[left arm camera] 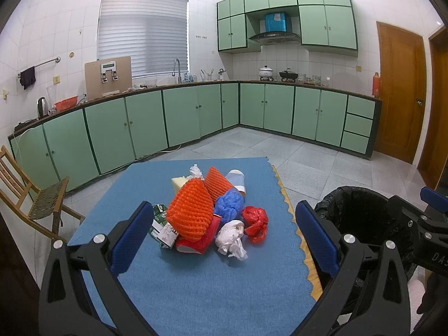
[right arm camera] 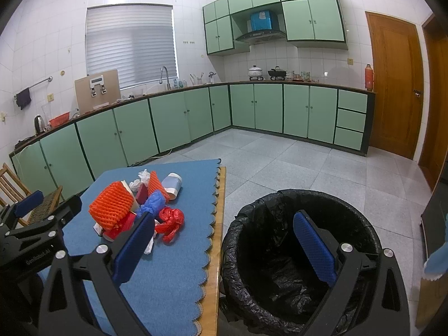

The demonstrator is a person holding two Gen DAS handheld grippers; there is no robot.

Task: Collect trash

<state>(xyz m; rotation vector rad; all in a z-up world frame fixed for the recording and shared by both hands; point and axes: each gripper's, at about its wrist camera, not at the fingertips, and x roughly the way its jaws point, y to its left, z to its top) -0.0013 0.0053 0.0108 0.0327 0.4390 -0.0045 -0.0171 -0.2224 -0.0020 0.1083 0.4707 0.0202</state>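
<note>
A heap of trash lies on the blue mat (left arm camera: pixel 196 285): orange foam netting (left arm camera: pixel 190 212), a blue plastic bag (left arm camera: pixel 229 205), a red plastic bag (left arm camera: pixel 254 221), crumpled white tissue (left arm camera: pixel 232 238), a red paper cup (left arm camera: pixel 198 240), a green-and-white carton (left arm camera: pixel 161 224) and a pale cup (left arm camera: pixel 236 179). My left gripper (left arm camera: pixel 224 235) hangs open over the near side of the heap, holding nothing. My right gripper (right arm camera: pixel 224 249) is open and empty, above the rim of the black-lined trash bin (right arm camera: pixel 280 294), right of the table. The heap shows at the left in the right wrist view, with orange netting (right arm camera: pixel 112 207) and red bag (right arm camera: pixel 170 221).
The wooden table edge (right arm camera: pixel 217 252) borders the bin. A wooden chair (left arm camera: pixel 33 196) stands left of the table. Green kitchen cabinets (left arm camera: pixel 179 117) run along the far walls, a brown door (left arm camera: pixel 400 89) is at the right, and grey tiled floor (right arm camera: pixel 294 165) lies between.
</note>
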